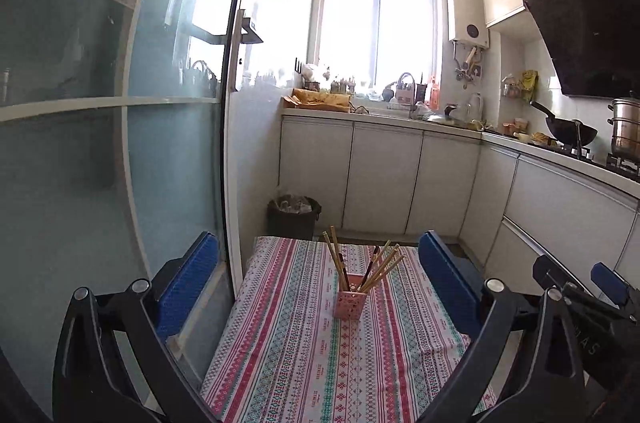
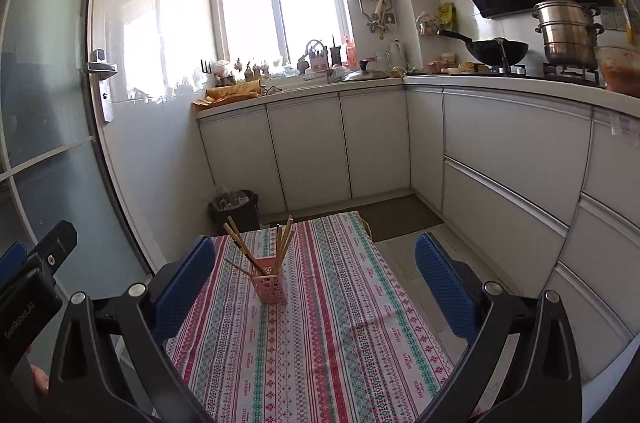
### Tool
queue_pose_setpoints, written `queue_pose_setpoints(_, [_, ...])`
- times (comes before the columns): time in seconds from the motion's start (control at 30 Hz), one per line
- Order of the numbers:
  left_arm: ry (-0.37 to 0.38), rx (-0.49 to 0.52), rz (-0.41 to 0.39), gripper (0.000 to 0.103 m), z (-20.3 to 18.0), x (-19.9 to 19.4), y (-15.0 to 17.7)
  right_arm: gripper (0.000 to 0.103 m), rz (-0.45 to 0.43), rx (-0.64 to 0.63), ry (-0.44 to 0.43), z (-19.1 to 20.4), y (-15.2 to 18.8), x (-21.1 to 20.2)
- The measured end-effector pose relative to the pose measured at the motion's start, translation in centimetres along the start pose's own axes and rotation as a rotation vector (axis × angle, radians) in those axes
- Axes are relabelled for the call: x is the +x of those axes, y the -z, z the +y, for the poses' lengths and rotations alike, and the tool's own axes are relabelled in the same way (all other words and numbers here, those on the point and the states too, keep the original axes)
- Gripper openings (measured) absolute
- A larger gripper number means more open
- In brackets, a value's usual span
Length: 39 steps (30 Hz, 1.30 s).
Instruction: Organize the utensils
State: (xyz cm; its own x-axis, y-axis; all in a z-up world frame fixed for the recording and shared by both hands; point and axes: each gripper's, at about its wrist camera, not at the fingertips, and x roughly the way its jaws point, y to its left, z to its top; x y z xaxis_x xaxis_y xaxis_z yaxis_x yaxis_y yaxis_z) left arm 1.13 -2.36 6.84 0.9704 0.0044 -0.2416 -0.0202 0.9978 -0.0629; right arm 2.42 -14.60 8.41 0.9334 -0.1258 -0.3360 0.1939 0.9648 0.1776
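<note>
Left tool (image 2: pixel 24 287) label "GenRobot.AI" | both tools spread | chopsticks (image 1: pixel 360 265) in pink holder (image 1: pixel 351 297)

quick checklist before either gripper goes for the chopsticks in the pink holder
1. Left gripper open and holding nothing: ok.
2. Right gripper open and holding nothing: ok.
3. Pink holder upright on the striped tablecloth: ok.
4. Chopsticks all in the holder, none loose on the cloth: ok, though they lean in different directions.
5. Path from the fingers to the holder free of other things: ok, only bare cloth lies between.
6. Holder steady enough not to tip when a chopstick is pulled: cannot tell.
</note>
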Motion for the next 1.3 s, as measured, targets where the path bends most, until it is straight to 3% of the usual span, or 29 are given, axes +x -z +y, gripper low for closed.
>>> queue_pose_setpoints(0.67, [-0.044,0.037,0.005,0.096,0.0,-4.0,0.3,0.098,-0.037,-0.015,-0.015,0.4,-0.2,-4.9])
queue_pose_setpoints(1.3, [0.013,-0.011,-0.042,0.096,0.7,-6.1,-0.6,0.098,-0.054,-0.006,-0.012,0.1,-0.7,-6.6])
